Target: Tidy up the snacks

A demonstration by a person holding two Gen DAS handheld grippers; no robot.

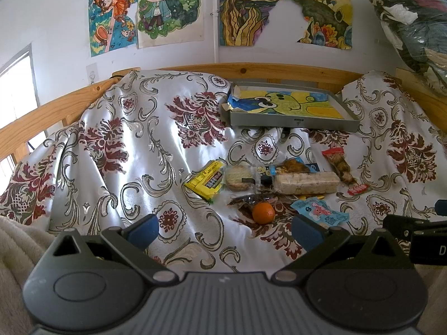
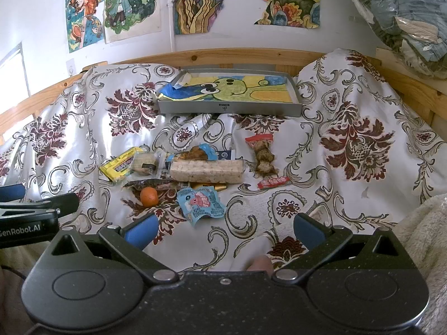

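Seeing both my grippers — left gripper, right gripper — jaws wide, empty; orange beside blue packet, grey tray behind snack pile.

floral cloth, wall drawings, wood rail

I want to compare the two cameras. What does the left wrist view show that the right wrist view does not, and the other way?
Only the left wrist view: the right gripper at its right edge, and more window at the left.

Only the right wrist view: the left gripper at its left edge, and a fingertip by the body.

Both: the tray, orange, yellow packet, rice bar, blue packet, each view's own jaws open and empty.
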